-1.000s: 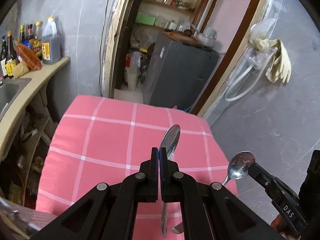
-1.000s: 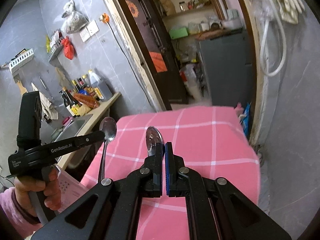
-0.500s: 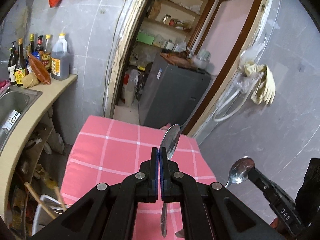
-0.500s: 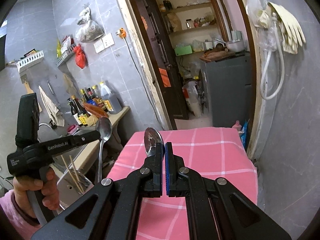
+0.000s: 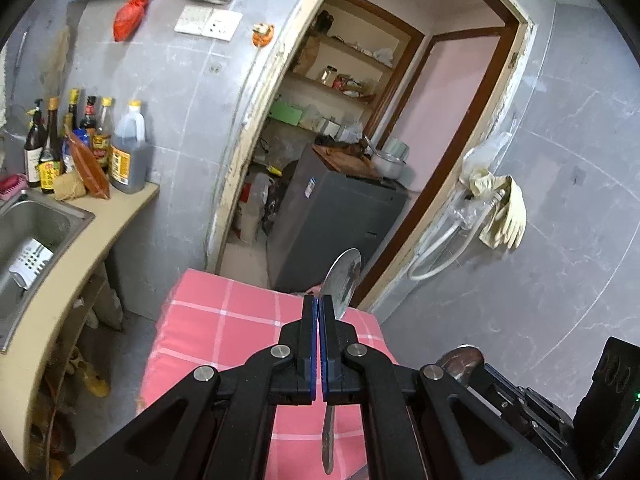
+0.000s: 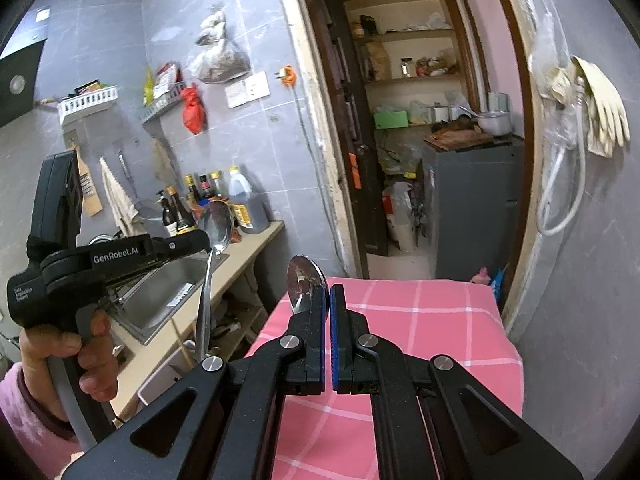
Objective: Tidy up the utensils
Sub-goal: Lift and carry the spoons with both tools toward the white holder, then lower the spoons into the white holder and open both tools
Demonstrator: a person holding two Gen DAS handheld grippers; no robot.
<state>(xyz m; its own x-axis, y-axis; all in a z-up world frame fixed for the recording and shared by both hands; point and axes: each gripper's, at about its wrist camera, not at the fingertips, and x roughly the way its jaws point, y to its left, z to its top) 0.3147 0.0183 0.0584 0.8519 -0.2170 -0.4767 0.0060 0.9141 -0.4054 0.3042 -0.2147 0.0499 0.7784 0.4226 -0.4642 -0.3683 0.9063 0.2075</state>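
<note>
Left tool (image 5: 319, 312) fills the bottom of its own view: matte black angular linkage arms with triangular cut-outs, four round silver pivot screws, and two slim fingers (image 5: 308, 320) lined with blue pads. Right tool (image 6: 330, 304), bottom centre of its view, is the same build, black arms, silver screws, blue-lined fingers (image 6: 338, 320), the black plastic flecked with pale scuffs. At the left edge of the right wrist view, the left tool shows side-on: a black pistol body with white "GenRobot.AI" lettering, small white print behind it, and a grey grip. The hand (image 6: 74, 356) around it is bare-skinned, with a pink sleeve at the wrist.
</note>
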